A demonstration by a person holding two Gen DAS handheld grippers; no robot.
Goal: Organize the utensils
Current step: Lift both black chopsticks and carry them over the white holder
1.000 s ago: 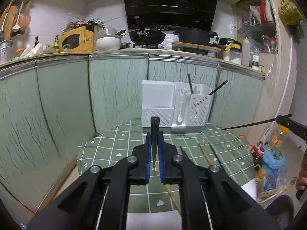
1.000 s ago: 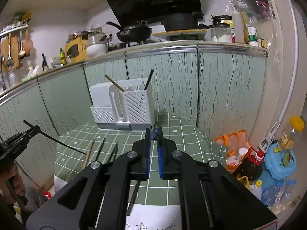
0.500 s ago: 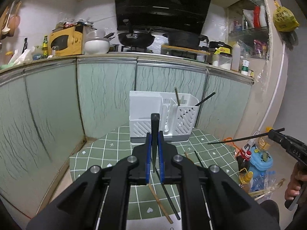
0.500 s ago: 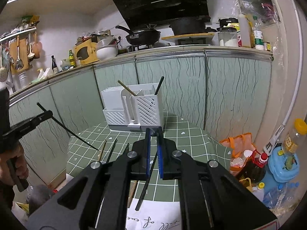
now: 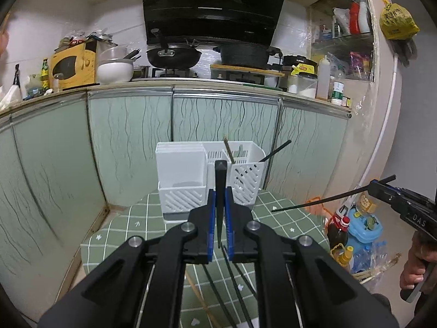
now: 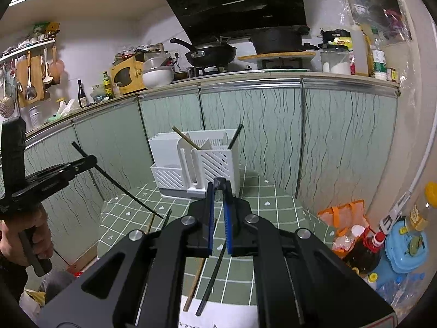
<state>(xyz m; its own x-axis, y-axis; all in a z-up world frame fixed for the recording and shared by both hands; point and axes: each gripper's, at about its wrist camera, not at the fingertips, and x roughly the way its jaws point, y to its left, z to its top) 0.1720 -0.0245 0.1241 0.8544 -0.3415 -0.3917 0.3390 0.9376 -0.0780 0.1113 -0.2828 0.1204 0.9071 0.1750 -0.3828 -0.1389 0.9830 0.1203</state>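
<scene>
My left gripper [image 5: 220,194] is shut on a black chopstick [image 5: 220,177] that stands nearly upright between its blue pads, thin tip down. In the right wrist view the left gripper [image 6: 91,160] appears at the left, its chopstick [image 6: 123,188] slanting down toward the table. The right gripper [image 6: 218,188] is shut on another black chopstick [image 6: 214,270]; from the left wrist view the right gripper [image 5: 374,187] is at the right edge with that chopstick [image 5: 314,203] pointing left. Ahead stands the white utensil caddy [image 5: 180,169] [image 6: 164,150], holding one wooden and one black chopstick.
The caddy stands at the back of a small table with a green tiled cloth [image 5: 275,216] [image 6: 270,199]. Loose chopsticks [image 5: 237,287], one of them wooden [image 6: 195,278], lie on its front. Green cabinet fronts close in behind and left. Bottles and bags [image 6: 355,246] crowd the floor at right.
Both grippers have risen with their chopsticks still held. The table and caddy now sit lower in both views, and the left view has pulled back from the caddy.
</scene>
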